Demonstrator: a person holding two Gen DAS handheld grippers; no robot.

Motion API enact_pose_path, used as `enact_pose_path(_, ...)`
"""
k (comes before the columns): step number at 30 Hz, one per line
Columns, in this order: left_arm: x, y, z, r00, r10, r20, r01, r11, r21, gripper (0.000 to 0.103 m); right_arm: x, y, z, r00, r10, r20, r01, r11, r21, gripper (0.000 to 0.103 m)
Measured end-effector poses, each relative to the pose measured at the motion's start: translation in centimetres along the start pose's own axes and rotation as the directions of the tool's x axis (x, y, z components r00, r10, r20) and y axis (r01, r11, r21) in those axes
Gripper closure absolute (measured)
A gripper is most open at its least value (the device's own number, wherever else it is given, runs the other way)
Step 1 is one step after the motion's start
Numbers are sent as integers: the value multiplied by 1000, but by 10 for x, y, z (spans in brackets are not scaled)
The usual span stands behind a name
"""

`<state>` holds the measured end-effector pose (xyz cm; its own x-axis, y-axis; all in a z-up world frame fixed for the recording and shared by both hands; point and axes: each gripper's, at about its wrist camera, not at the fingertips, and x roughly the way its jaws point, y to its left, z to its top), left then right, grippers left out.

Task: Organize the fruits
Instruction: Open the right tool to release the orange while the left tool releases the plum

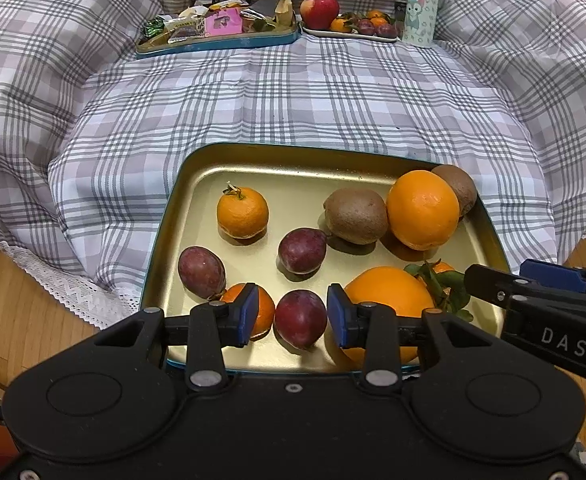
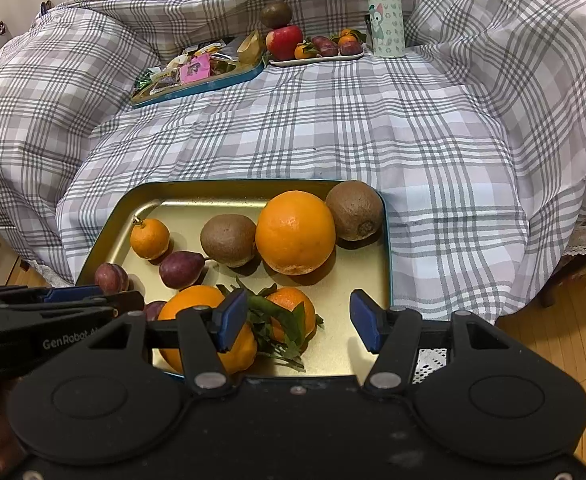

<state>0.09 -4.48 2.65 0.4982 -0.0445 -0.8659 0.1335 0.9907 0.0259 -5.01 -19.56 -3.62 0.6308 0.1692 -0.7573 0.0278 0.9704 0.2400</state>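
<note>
The left gripper (image 1: 289, 318) straddles a smooth purple plum (image 1: 300, 318) in the gold metal tray (image 1: 197, 168), pads apart from its skin; closing off-centre could squirt it against the tangerine (image 1: 263, 310) beside it. The right gripper (image 2: 293, 322) hangs open over a leafy tangerine (image 2: 291, 312) (probably not touching). Oranges are pebbled, kiwis fuzzy.

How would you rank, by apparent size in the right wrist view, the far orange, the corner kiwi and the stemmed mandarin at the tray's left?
1. Far orange
2. Corner kiwi
3. Stemmed mandarin
</note>
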Motion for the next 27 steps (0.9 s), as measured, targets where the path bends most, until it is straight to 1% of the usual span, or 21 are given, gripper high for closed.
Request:
enact_pose_path(17, 2, -1, 1, 1000, -9, -30, 9, 1000, 8, 57, 1, -2, 0, 1000, 2, -5, -2, 1000, 7, 42)
enact_pose_path(27, 1, -1, 1, 999, -12, -29, 13, 1000, 16, 57, 1, -4, 0, 1000, 3, -7, -3, 1000, 10, 42)
